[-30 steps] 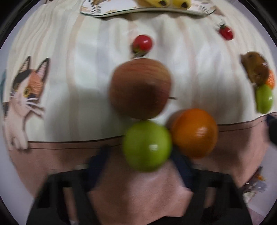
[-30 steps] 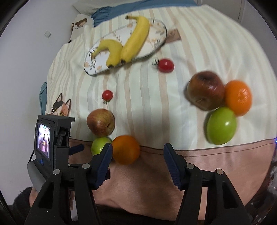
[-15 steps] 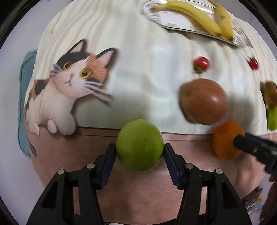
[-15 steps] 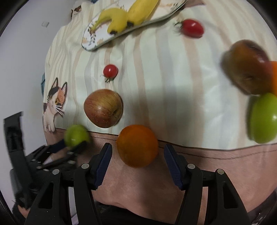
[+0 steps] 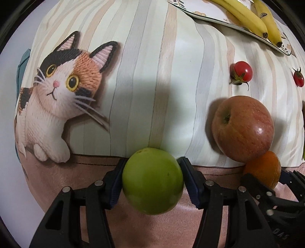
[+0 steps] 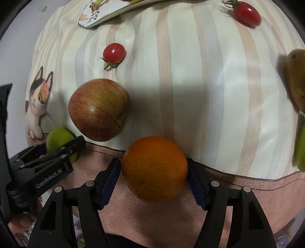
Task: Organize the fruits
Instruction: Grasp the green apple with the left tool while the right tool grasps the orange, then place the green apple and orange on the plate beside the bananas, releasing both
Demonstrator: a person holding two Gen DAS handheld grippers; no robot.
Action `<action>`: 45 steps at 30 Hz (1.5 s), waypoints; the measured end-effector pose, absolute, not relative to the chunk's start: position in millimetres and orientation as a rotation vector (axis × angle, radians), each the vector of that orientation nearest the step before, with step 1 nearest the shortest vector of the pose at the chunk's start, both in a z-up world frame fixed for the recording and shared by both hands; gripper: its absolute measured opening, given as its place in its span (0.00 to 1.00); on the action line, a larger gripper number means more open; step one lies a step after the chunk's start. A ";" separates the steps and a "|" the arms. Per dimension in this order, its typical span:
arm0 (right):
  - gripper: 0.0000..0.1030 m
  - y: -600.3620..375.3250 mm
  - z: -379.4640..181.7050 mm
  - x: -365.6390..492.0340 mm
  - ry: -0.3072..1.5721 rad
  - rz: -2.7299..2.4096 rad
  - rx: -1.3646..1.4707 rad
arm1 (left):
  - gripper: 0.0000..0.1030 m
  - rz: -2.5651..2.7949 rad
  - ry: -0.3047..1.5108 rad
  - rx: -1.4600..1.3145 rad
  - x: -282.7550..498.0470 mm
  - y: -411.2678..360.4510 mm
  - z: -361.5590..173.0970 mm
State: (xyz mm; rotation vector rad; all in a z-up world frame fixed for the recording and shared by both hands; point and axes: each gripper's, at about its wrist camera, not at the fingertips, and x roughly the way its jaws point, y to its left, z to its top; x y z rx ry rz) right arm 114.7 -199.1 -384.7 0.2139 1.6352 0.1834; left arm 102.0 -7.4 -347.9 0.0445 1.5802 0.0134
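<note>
My left gripper (image 5: 152,175) is shut on a green apple (image 5: 152,181) over the pink border of the cloth; it also shows in the right wrist view (image 6: 59,139). My right gripper (image 6: 154,171) is shut on an orange (image 6: 154,168), which also shows in the left wrist view (image 5: 264,169). A red apple (image 5: 243,128) (image 6: 98,109) lies on the striped cloth between them, just beyond both. Two cherry tomatoes (image 5: 243,71) (image 5: 298,77) lie farther back. Two bananas (image 5: 255,18) rest on a patterned plate (image 5: 209,17).
A cat picture (image 5: 59,91) is printed on the cloth at the left. In the right wrist view a brown fruit (image 6: 296,76) and another green apple (image 6: 301,150) sit at the right edge. The plate's rim (image 6: 99,17) is at the top.
Both grippers moved forward and closed in: the left onto the green apple, the right onto the orange. The left view swung slightly right and nearer the cloth.
</note>
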 end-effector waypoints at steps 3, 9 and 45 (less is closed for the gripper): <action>0.70 -188.3 -387.9 112.6 1.632 0.160 0.151 | 0.52 0.016 1.575 0.068 120.5 -15.3 -344.4; 0.66 -177.7 -384.3 99.0 1.573 0.156 0.093 | 0.51 0.020 1.545 0.091 120.6 -42.5 -328.4; 0.65 -287.5 -235.8 218.2 1.242 0.098 0.186 | 0.51 -0.168 1.281 0.053 237.0 -89.9 -182.3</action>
